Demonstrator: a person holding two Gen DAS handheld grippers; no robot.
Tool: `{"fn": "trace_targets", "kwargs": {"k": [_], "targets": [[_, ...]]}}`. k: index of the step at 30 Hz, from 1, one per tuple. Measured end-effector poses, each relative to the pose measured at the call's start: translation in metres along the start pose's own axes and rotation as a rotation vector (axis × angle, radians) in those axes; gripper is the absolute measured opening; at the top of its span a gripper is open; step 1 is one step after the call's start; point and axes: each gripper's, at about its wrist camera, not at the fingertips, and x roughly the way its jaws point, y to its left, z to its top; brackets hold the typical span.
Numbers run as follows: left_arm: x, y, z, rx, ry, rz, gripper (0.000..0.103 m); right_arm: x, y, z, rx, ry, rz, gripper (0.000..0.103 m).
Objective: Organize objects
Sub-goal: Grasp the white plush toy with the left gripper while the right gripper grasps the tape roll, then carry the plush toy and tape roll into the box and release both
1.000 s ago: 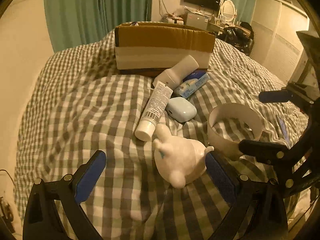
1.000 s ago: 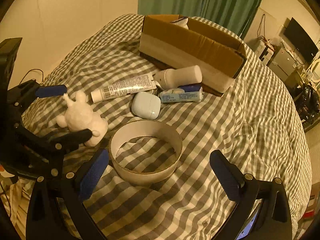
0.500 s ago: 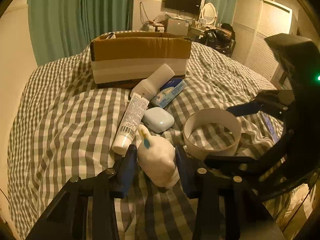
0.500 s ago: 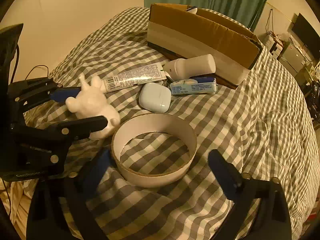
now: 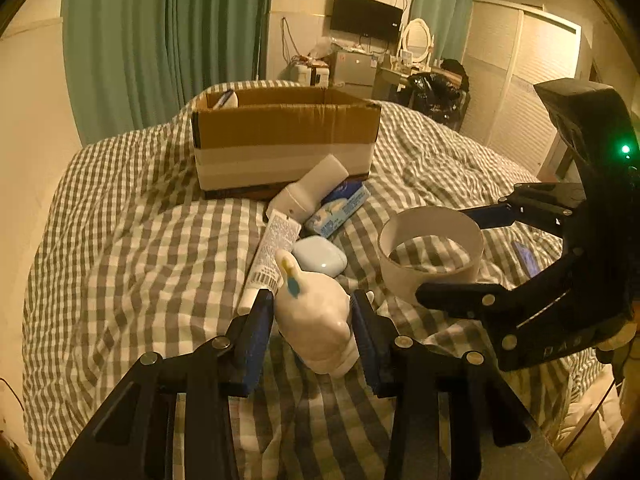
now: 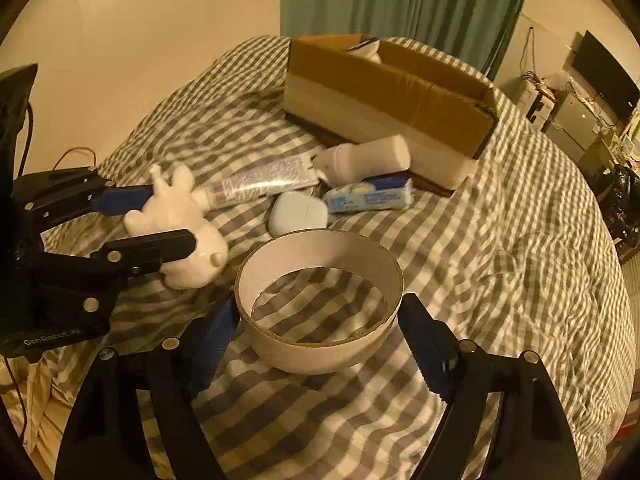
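Observation:
My left gripper [image 5: 313, 322] is shut on a white rabbit figurine [image 5: 316, 320], its pads pressing both sides; the same grip shows in the right wrist view [image 6: 176, 220]. My right gripper [image 6: 318, 334] is open, its fingers on either side of a wide white cardboard ring [image 6: 320, 300], close to its wall; the ring also shows in the left wrist view [image 5: 430, 252]. An open cardboard box [image 5: 284, 136] stands further back on the checked bed [image 5: 132, 240].
In front of the box lie a white tube [image 5: 272, 248], a white bottle [image 5: 312, 188], a blue packet [image 5: 340, 210] and a pale blue case [image 5: 320, 254]. A phone [image 5: 526, 258] lies at the right. Something white sits inside the box [image 6: 366, 50].
My left gripper closed on the rabbit figurine and now holds it. My right gripper moved forward so its open fingers bracket the cardboard ring.

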Motion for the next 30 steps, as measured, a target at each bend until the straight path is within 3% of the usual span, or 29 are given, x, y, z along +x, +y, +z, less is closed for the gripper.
{"fn": "trace_targets", "kwargs": {"k": [16,22,30], "targets": [[-0.03,0.015,0.037,-0.013,-0.06,0.049,0.04,-0.04,-0.007,0.019,-0.009,-0.094,-0.054,0.081],[-0.046,0.021,0.069,-0.005,-0.113,0.064,0.04,-0.063,-0.014,0.039,-0.009,-0.155,-0.081,0.081],[-0.059,0.03,0.134,0.01,-0.184,0.092,0.04,-0.101,-0.035,0.09,0.006,-0.264,-0.116,0.081]]}}
